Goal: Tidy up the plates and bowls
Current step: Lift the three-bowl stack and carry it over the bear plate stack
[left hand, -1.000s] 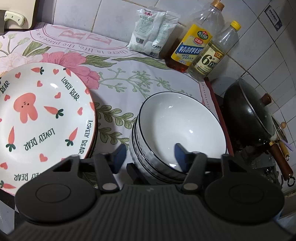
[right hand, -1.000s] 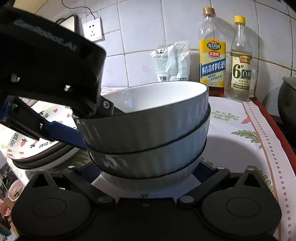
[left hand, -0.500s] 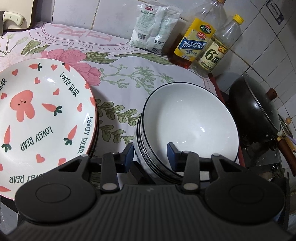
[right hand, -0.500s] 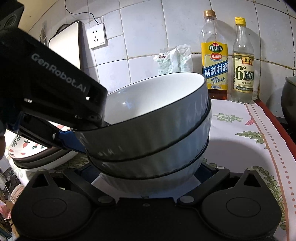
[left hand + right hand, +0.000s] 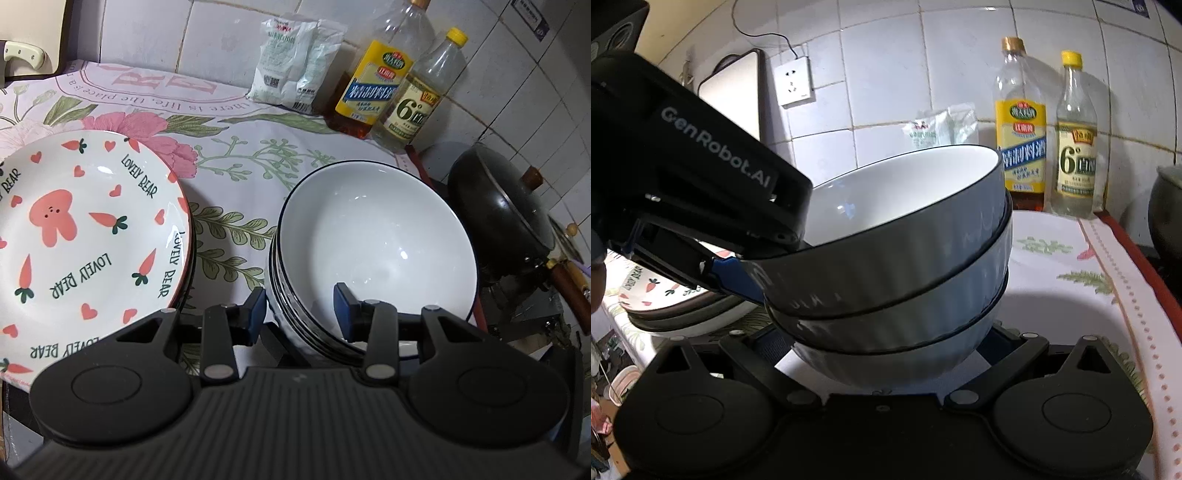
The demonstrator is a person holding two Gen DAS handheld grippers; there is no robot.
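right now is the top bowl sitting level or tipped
Tipped. In the right wrist view, the top bowl is raised at its far side, its near-left rim pinched by the left tool, above two nested bowls.

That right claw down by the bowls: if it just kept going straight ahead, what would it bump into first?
The bottom bowl of the stack: it sits directly between the right claw fingers, seemingly almost touching, though depth is unclear.

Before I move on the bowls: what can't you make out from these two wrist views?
- Right gripper jaws: right wrist view, hidden behind the bowl stack; grip unclear.
- Plate stack: left wrist view, cut off by the left edge; count unclear.
- Wok: handle runs off the right edge.
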